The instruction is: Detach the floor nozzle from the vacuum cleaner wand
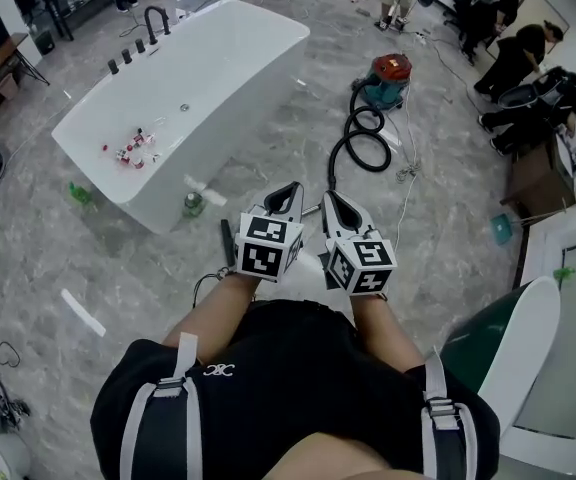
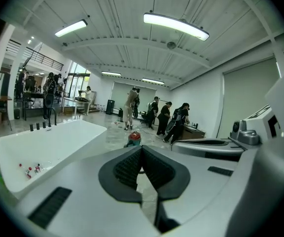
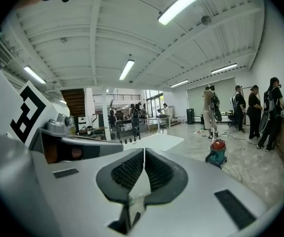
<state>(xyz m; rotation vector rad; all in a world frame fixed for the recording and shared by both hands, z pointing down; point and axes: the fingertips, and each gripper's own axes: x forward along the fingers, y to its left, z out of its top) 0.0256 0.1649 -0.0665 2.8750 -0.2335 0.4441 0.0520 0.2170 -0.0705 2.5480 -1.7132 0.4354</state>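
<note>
The vacuum cleaner (image 1: 389, 77) is a red-and-teal canister on the marble floor ahead, also seen in the left gripper view (image 2: 133, 138) and the right gripper view (image 3: 217, 152). Its black hose (image 1: 361, 144) coils toward me. The hose's near end runs behind the grippers, so the wand is mostly hidden. A dark flat piece (image 1: 227, 240), possibly the floor nozzle, lies on the floor beside my left gripper. My left gripper (image 1: 292, 189) (image 2: 142, 149) and right gripper (image 1: 330, 199) (image 3: 144, 152) are held side by side in the air, both shut with nothing between the pads.
A white bathtub (image 1: 230, 50) stands at the left, with a green bottle (image 1: 193, 205) by its near corner. Loose cables (image 1: 406, 171) trail right of the hose. Several people (image 1: 528, 68) work at the far right near a cardboard box (image 1: 541, 176). A white-and-green tub (image 1: 513, 340) is close on my right.
</note>
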